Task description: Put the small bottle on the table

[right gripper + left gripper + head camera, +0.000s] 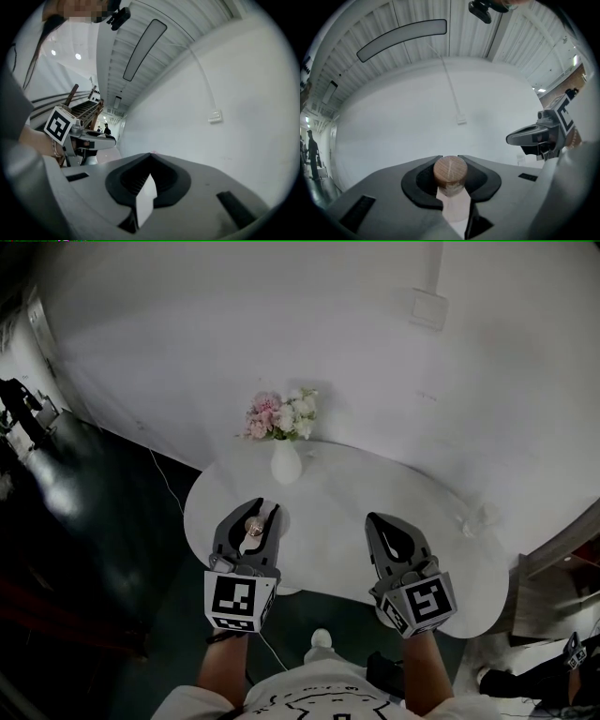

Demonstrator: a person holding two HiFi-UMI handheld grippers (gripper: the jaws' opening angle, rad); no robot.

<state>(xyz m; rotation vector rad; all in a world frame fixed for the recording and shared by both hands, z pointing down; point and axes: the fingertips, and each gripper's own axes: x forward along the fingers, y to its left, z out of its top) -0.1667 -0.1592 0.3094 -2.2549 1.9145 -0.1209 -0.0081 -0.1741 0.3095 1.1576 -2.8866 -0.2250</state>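
Note:
The small bottle has a round wooden stopper and a pale body. My left gripper is shut on it, the jaws pressing just below the stopper. In the head view it hangs over the near left part of the round white table. My right gripper is level with it over the table's near middle. Its jaws meet at the tips with nothing between them. Each gripper shows in the other's view: the right gripper and the left gripper.
A white vase of pink and white flowers stands at the table's far edge, ahead of the left gripper. A small pale object lies at the table's right. A white wall rises behind; wooden furniture is at right, dark floor at left.

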